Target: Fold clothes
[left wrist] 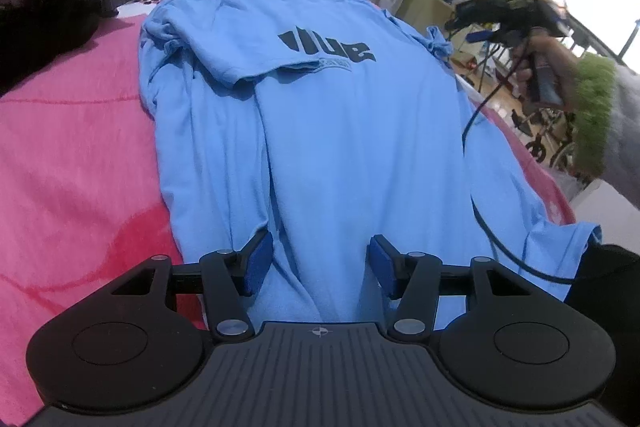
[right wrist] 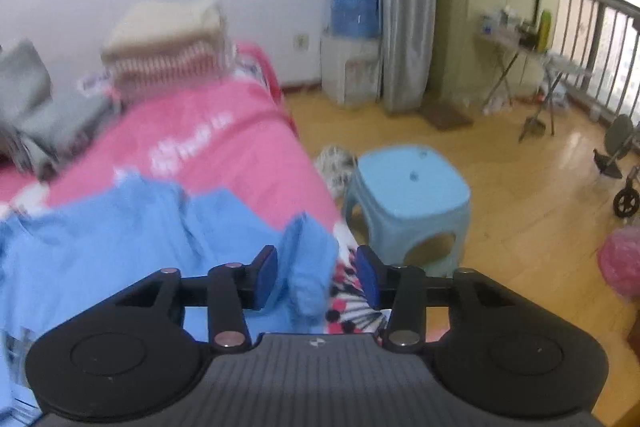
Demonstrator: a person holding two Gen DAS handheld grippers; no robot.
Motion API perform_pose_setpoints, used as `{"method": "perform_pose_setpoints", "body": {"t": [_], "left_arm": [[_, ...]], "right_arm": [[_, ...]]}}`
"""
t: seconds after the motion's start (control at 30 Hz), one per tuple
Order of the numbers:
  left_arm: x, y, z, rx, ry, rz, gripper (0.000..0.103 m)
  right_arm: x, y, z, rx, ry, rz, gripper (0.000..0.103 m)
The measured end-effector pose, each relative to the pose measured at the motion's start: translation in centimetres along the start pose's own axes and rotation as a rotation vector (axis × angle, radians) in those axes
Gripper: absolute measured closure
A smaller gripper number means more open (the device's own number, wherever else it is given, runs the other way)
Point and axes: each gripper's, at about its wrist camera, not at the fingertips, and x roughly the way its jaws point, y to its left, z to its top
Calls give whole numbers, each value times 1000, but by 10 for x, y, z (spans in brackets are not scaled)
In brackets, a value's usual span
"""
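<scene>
Where left side folds over, blue T-shirt [left wrist: 340,131] wrinkled

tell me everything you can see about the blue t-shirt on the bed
The blue t-shirt is light blue soft knit with a dark printed logo on the chest. It lies flat on the pink bedspread, neck away from the left wrist camera. One side and its sleeve are already folded in over the body; the other sleeve lies bunched at the bed's edge between the open right gripper pads. The left gripper is open over the hem.
</scene>
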Motion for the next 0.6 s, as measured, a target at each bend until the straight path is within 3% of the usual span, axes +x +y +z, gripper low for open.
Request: {"method": "perform_pose_setpoints", "body": {"t": [0.07,0.2,0.3,0.33,0.4,0.53,0.6], "left_arm": [[-1,1,0,-13,-4,-5,49],[-4,4,0,-41,-12,-11,49],[-8,6,-2,-60,-16,-13,49],[-9,7,-3,-65,-18,-14,49],[-10,9,-4,-76,-21,-18,49],[-11,11,-5,-90,-29,-24,49],[-11,11,-5,-96,-32,-26,50]], "right_arm": [[-16,16,0,4,19,89,51],[-38,73,-13,-81,136,363,51],[-55,138,-36,-312,207,565,49],[-62,159,-45,-414,214,602,43],[-72,199,-68,-630,207,641,37],[-75,252,-108,-941,176,605,37],[-64,271,-120,-1037,191,566,49]]}}
